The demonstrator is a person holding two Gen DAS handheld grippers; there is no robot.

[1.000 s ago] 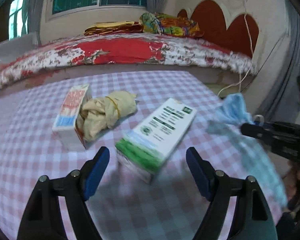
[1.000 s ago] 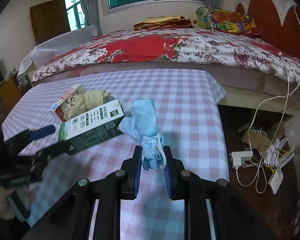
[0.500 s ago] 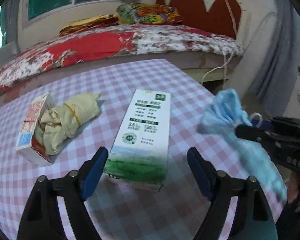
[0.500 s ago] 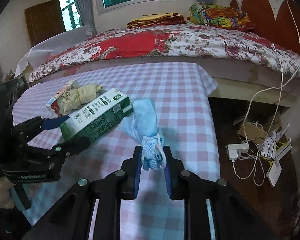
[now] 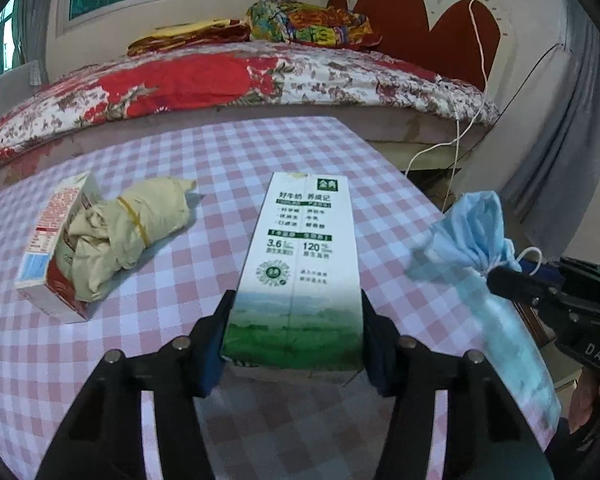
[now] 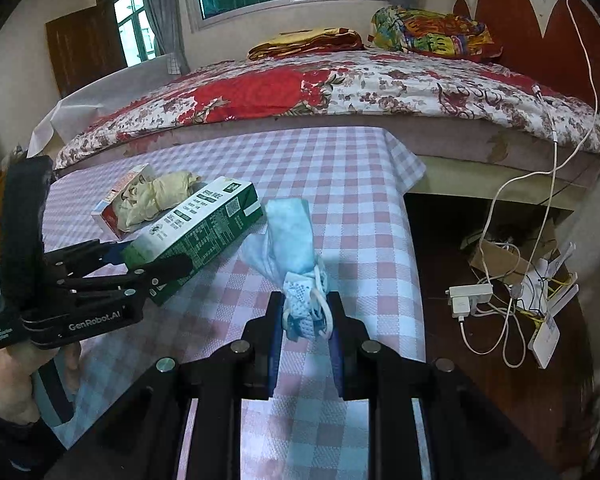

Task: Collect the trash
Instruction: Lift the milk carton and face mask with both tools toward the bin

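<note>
Two claws: left gripper (image 5: pixel 294 340) closing squarely on milk carton (image 5: pixel 300 264); right gripper (image 6: pixel 305 320) clamping blue mask (image 6: pixel 290 236); lift level.

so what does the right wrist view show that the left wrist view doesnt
Only the right wrist view: the person's left hand on the left gripper's handle, a brown door, and the charger and cable clutter on the floor.

Only the left wrist view: the carton's printed top face with the left gripper closing on its sides.

Both: milk carton, blue face mask clamped in the right gripper, small red box with crumpled yellowish paper, checked tablecloth, bed.
</note>
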